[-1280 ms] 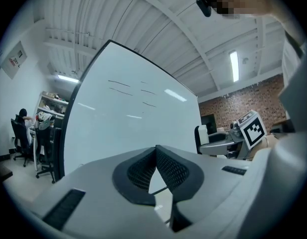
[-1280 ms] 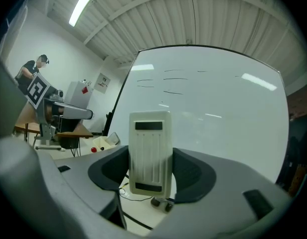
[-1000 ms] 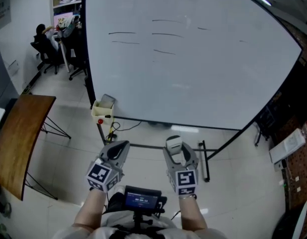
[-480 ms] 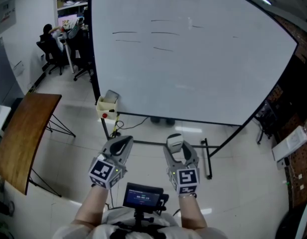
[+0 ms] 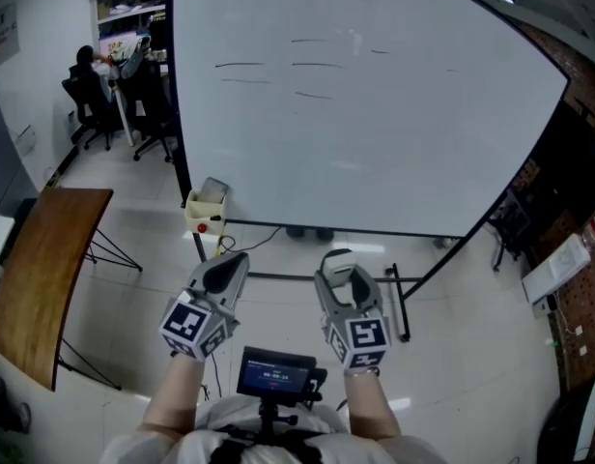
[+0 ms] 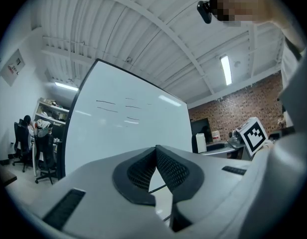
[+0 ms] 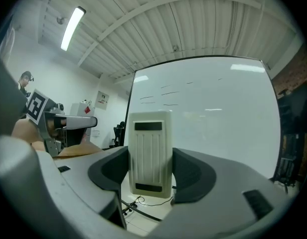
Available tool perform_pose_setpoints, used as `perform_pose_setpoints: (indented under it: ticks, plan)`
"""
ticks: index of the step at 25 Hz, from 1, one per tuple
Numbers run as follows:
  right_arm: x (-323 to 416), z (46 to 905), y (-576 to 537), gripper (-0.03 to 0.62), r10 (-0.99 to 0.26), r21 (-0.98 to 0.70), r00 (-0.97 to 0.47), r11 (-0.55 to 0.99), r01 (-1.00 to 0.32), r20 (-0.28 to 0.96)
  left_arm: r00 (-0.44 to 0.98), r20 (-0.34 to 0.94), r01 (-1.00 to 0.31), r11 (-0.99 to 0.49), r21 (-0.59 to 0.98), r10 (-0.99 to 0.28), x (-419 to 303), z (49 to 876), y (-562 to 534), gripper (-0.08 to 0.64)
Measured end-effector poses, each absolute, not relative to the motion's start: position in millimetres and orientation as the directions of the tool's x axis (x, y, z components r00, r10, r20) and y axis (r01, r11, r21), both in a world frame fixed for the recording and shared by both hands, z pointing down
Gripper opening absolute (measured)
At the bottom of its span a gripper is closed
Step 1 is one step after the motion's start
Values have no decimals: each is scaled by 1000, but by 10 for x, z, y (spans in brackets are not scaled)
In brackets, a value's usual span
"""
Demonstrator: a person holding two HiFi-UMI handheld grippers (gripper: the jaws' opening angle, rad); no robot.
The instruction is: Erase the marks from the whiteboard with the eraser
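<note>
The right gripper [image 7: 150, 169] has its two grey plastic jaws clamped on the long edges of the cream rectangular plastic eraser [image 7: 150, 153]. The eraser's long axis runs along the jaws, and its free end projects past the fingertips toward the large white whiteboard with a black frame [image 5: 375, 153]. The eraser face toward the gripper camera is smooth moulded plastic with shallow lengthwise ribs and a dark slot near each end; the wiping face is not visible and is presumably on the far side. The eraser is held low in front of the person, well apart from the board surface. The thin dark horizontal marks [image 5: 317, 65] sit in the upper left region of the board, as short separate strokes in rows. The left gripper [image 5: 226, 271] is beside the right one, its dark ridged pads [image 6: 171, 169] pressed together with nothing between them. The board stands on a black tubular floor stand [image 5: 399, 303]. A brown wooden table [image 5: 42, 269] stands at the left.
</note>
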State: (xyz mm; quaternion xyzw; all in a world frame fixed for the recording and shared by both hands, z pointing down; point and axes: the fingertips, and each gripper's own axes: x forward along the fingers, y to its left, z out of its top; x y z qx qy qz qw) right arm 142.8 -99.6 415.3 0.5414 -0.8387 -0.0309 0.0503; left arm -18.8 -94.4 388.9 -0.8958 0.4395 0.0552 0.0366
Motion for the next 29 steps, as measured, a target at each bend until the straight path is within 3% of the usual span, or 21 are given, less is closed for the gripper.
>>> perform_pose_setpoints:
  ticks: [29]
  plan:
    - [1336,4175,-1038,270,-903,135,-423,429,-893,78,615,-120,-787,-616,-37,-779,-149,3911,-1000,9]
